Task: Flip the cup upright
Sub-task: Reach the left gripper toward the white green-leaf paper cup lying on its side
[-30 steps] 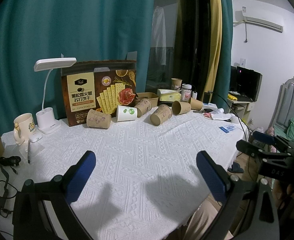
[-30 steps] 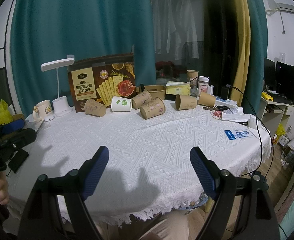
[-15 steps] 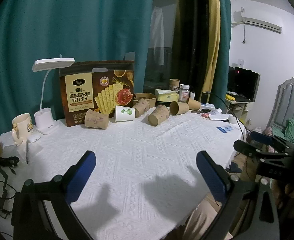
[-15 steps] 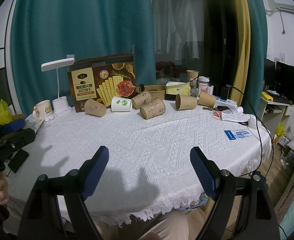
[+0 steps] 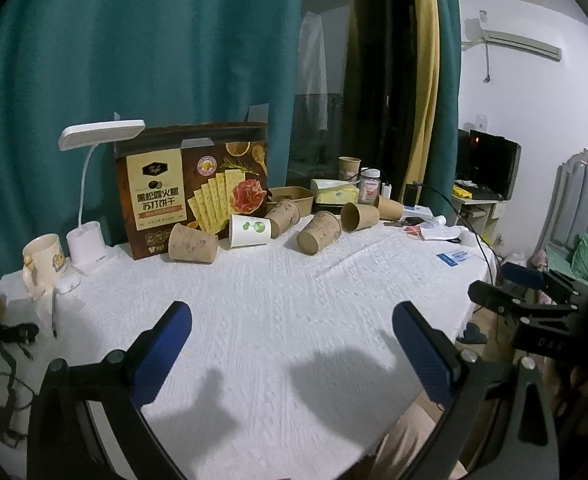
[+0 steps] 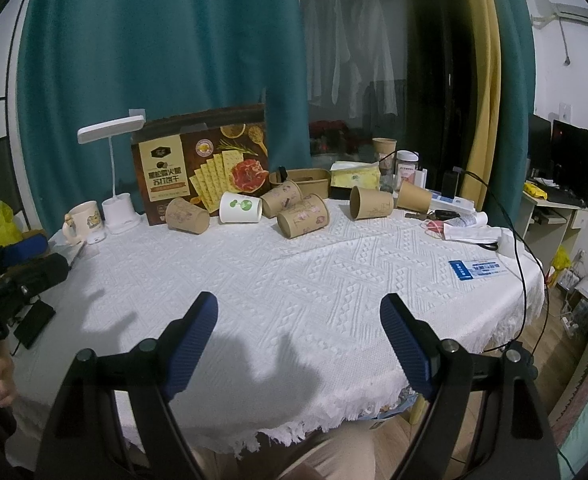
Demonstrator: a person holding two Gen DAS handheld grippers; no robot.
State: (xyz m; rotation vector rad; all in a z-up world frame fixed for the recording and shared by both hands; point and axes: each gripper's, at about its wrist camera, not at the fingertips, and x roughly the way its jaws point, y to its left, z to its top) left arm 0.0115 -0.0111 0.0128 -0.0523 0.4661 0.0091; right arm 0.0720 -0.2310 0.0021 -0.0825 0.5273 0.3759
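While both grippers, left gripper (image 5: 291,344) and right gripper (image 6: 298,334), hover spread and empty, six cups lie toppled along the table's (image 6: 334,280) far edge: five brown cups (image 6: 302,216), one white cup (image 6: 240,208); cracker box (image 6: 201,168) behind.

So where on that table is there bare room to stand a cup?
The widest free patch is the white tablecloth between the open fingers and the row of tipped paper cups. More room lies before the blue card. The back edge is crowded: cracker box, desk lamp, mug, jars and papers.

Open tablecloth (image 6: 294,280) up front; tipped paper cups (image 6: 302,216), cracker box (image 6: 201,168) crowding far edge.
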